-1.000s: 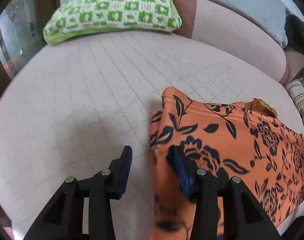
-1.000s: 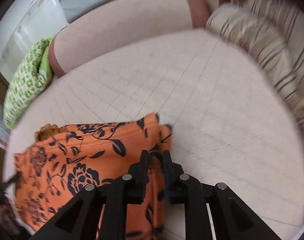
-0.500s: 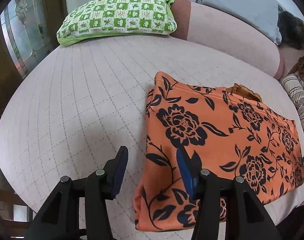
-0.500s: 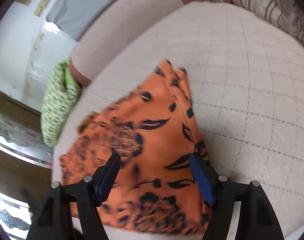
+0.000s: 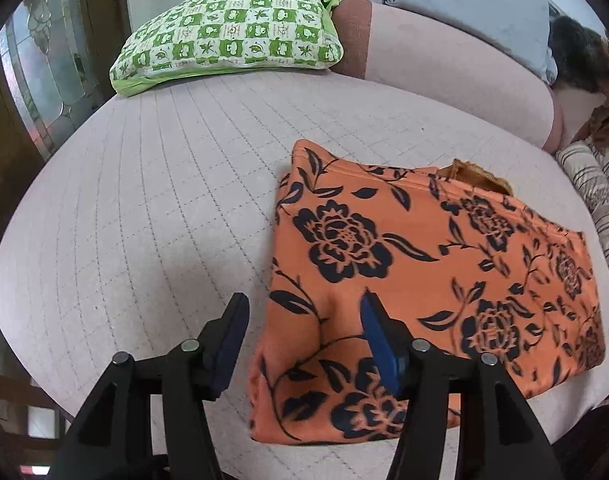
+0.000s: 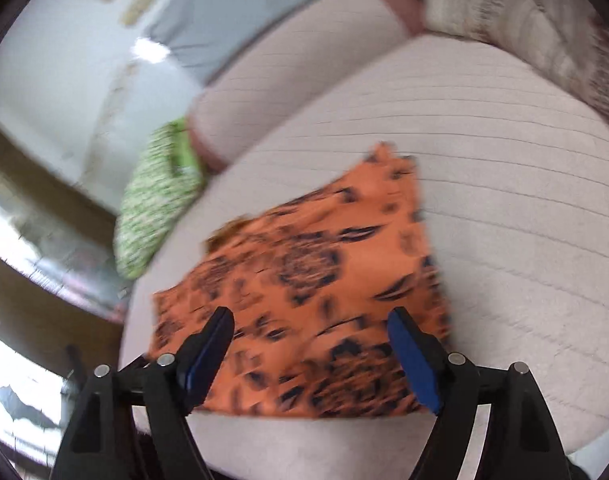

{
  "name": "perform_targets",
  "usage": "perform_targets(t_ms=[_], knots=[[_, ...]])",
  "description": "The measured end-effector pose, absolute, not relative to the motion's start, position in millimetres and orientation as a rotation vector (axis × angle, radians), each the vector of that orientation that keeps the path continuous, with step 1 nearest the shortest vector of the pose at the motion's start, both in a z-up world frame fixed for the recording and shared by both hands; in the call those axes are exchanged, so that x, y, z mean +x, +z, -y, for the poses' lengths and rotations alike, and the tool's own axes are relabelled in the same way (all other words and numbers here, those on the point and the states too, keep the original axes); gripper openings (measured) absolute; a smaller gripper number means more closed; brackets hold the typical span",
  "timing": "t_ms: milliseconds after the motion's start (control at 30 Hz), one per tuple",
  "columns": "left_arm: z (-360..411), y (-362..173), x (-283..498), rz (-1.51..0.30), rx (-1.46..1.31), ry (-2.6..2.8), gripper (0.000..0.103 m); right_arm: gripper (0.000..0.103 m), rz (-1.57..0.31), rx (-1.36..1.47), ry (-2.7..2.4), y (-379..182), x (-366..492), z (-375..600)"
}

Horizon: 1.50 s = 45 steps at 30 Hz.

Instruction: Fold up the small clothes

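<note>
left wrist view: the orange flowered cloth [image 5: 404, 248] lies folded flat on the quilted bed [image 5: 152, 208], on the right part of it, well apart from the green checked pillow [image 5: 232, 32] at the head. it looks thin, soft and light, likely to sag and slide on itself, so i judge a corner or the doubled left edge the best place to pinch. the left gripper [image 5: 300, 332] hangs over that near left edge, jaws wide apart, holding nothing; whether the right pad grazes the fabric i cannot tell.

right wrist view: blurred. the right gripper [image 6: 308, 344] is above the cloth's [image 6: 316, 280] near edge, jaws spread wide and empty, the cloth showing between them.
</note>
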<state>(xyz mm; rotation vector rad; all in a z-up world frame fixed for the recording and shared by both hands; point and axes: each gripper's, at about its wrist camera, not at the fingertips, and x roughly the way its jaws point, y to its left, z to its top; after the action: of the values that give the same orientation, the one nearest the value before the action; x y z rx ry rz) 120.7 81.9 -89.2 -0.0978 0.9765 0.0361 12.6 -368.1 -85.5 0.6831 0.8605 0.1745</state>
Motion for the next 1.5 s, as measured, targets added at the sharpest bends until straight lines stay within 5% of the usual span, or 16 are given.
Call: perform_targets(t_ms=[67, 133, 300, 700, 733, 767, 800, 933, 1000, 1133, 1200, 1233, 1500], knots=[[-74, -87, 116, -0.968, -0.109, 0.011, 0.061, 0.088, -0.941, 0.677, 0.211, -107, 11, 362], [-61, -87, 110, -0.966, -0.097, -0.035, 0.062, 0.078, -1.059, 0.712, 0.116, -141, 11, 370], [-26, -95, 106, -0.969, -0.057, -0.106, 0.063, 0.078, -0.916, 0.756, 0.065, -97, -18, 389], [31, -109, 110, -0.983, -0.044, -0.192, 0.063, 0.078, -0.91, 1.294, -0.056, -161, -42, 401], [31, -109, 109, -0.982, -0.042, -0.19, 0.063, 0.071, -0.877, 1.325, -0.071, -162, -43, 404], [32, -109, 108, -0.977, -0.041, -0.185, 0.063, 0.036, -0.844, 1.329, -0.095, -161, -44, 406], [32, -110, 108, -0.975, -0.036, -0.182, 0.063, 0.012, -0.839, 1.318, -0.116, -161, -45, 407], [35, -108, 106, -0.954, 0.005, -0.178, 0.063, 0.009, -0.821, 1.171, -0.103, -144, -46, 401], [35, -108, 105, -0.942, 0.009, -0.176, 0.063, 0.009, -0.788, 1.022, -0.144, -117, -55, 393], [38, -120, 116, -0.989, 0.015, -0.183, 0.063, 0.022, -0.932, 1.076, -0.166, -156, -54, 396], [36, -118, 119, -0.971, 0.012, -0.175, 0.063, 0.053, -0.917, 1.029, -0.165, -139, -54, 399], [35, -117, 122, -0.962, 0.011, -0.175, 0.063, 0.078, -0.893, 0.981, -0.175, -126, -55, 400], [46, -136, 132, -0.946, 0.105, -0.154, 0.066, 0.079, -0.861, 0.786, -0.004, -83, 16, 427]])
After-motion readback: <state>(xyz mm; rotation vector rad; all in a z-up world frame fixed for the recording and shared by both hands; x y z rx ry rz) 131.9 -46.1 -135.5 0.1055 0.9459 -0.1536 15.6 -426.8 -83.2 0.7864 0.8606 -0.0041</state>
